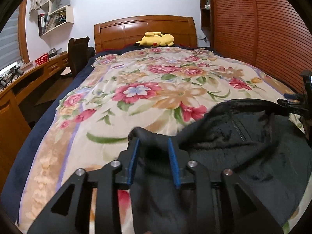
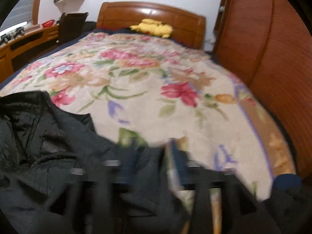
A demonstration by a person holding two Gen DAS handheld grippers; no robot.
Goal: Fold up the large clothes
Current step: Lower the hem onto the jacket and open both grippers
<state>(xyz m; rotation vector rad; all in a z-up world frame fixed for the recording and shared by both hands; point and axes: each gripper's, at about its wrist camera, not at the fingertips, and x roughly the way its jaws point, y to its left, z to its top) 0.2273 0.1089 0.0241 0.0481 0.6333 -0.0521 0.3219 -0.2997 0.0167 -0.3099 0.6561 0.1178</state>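
Black coat on a floral bed, held at both near corners.

The coat lay crumpled on the blanket at the foot of the bed. The left hand-held gripper was clamped on a raised fold at the coat's left edge, cloth bunched between its blue pads. In the right wrist view the coat spread to the left, and the right hand-held gripper, badly blurred, had dark cloth between its fingers; whether they pinched it could not be told. A yellow plush rested by the headboard.
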